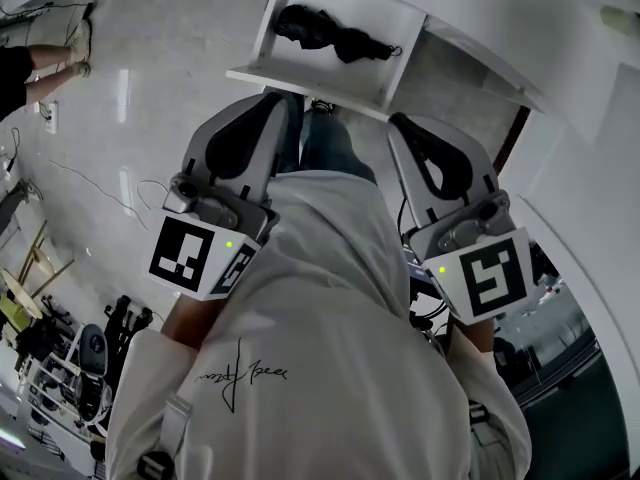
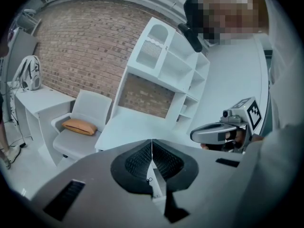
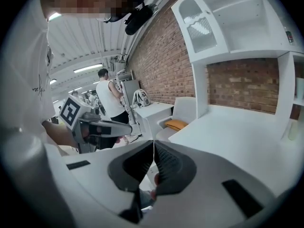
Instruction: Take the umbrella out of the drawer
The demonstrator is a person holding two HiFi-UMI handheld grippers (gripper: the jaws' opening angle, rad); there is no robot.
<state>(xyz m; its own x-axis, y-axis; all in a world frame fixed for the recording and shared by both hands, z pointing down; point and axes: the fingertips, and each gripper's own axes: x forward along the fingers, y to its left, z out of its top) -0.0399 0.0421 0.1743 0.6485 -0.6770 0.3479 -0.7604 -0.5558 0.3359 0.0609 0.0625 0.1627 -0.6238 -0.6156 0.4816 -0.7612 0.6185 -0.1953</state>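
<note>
The black folded umbrella (image 1: 325,30) lies in the open white drawer (image 1: 300,80). Nearer the person and well apart from it, the left claw (image 2: 152,148) and the right claw (image 3: 153,151) are each pressed together and empty. They are side by side against the person's white hoodie (image 1: 320,348).

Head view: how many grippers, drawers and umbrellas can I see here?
Grippers: 2 (left gripper, right gripper)
Drawer: 1
Umbrella: 1
Total: 4
</note>
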